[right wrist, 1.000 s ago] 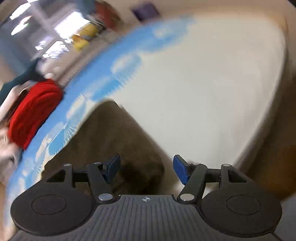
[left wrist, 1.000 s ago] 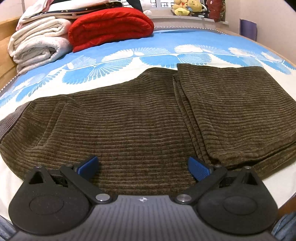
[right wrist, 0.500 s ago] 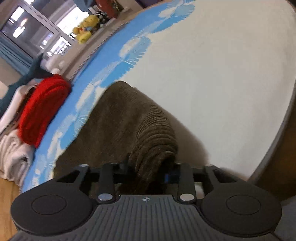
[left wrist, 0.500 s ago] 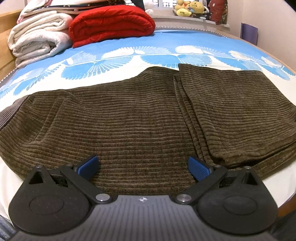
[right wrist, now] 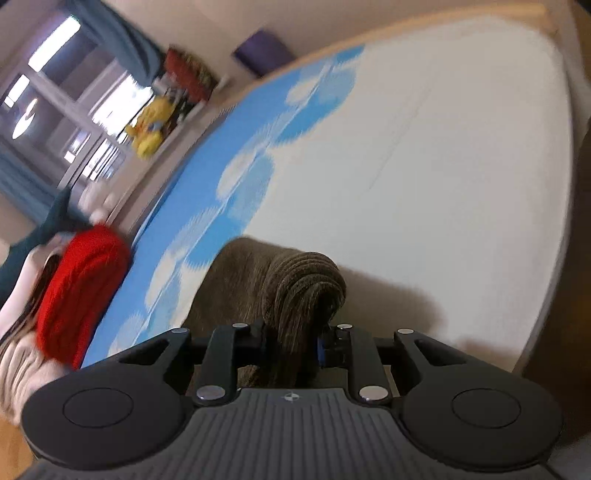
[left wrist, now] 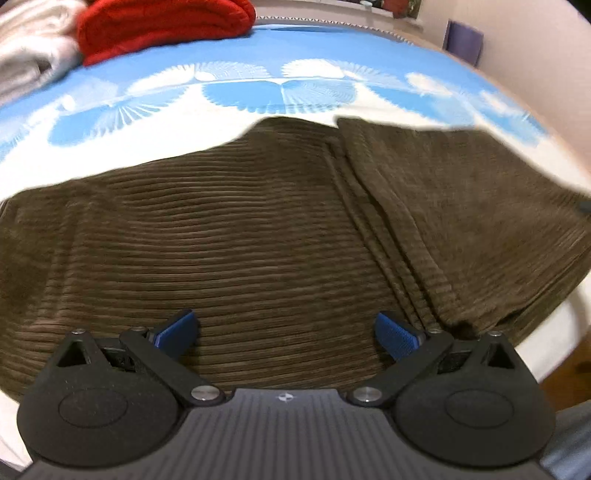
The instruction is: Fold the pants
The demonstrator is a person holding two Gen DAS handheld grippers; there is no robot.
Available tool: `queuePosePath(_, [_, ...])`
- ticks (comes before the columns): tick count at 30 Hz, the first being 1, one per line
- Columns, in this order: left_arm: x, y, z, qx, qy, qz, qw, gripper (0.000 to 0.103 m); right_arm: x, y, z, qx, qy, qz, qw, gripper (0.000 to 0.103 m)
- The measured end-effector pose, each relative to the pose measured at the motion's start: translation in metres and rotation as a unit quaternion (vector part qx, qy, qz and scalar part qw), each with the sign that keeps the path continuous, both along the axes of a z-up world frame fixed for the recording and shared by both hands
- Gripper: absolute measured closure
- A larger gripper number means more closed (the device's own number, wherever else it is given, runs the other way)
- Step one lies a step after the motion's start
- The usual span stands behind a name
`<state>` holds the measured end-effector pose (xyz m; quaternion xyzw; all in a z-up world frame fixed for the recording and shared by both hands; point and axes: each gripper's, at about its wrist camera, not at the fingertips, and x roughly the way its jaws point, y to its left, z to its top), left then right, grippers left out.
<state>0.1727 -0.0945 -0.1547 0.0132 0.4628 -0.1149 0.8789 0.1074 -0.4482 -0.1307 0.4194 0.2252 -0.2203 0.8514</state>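
Right gripper (right wrist: 291, 341) closing on brown corduroy pants (right wrist: 303, 291) near the bed (right wrist: 443, 166) edge.
Bunched cloth hides its pads; left gripper (left wrist: 284, 332) hovers open above the pants.

Red blanket (left wrist: 162, 26), probably plush toy (right wrist: 151, 125)

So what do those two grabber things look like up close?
Both look alike. The left gripper and right gripper each have a dark grey ribbed body with a small round mark in the middle, two black rounded plates at the sides, black link arms joined by silver pins, and bright blue pads on the jaws. No cables, hands or sleeves show.
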Motion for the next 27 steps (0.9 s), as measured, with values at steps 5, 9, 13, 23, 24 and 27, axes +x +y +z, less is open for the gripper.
queuePosePath(5, [0.006,0.050,0.030,-0.061,-0.003,0.053,0.9967,0.000,0.006,0.014,0.004,-0.076,0.030,-0.003,0.997,0.080])
queuePosePath(9, [0.013,0.074,0.048,-0.052,-0.020,0.077,0.9955,0.000,0.006,0.031,0.015,-0.123,0.018,0.008,0.992,0.080])
queuePosePath(13, [0.013,0.104,0.057,-0.074,-0.017,0.108,0.9913,0.000,0.011,0.042,0.019,-0.157,0.030,0.015,0.987,0.080])
queuePosePath(23, [0.010,0.142,0.063,-0.101,-0.003,0.138,0.9853,0.000,0.019,0.074,0.038,-0.221,0.040,0.027,0.974,0.080])
queuePosePath(24, [0.009,0.150,0.065,-0.105,-0.006,0.143,0.9841,0.000,0.022,0.093,0.047,-0.257,0.028,0.046,0.965,0.080])
queuePosePath(27, [0.004,0.185,0.074,-0.124,-0.019,0.163,0.9786,0.000,0.028,0.186,0.071,-0.389,-0.019,0.139,0.910,0.081])
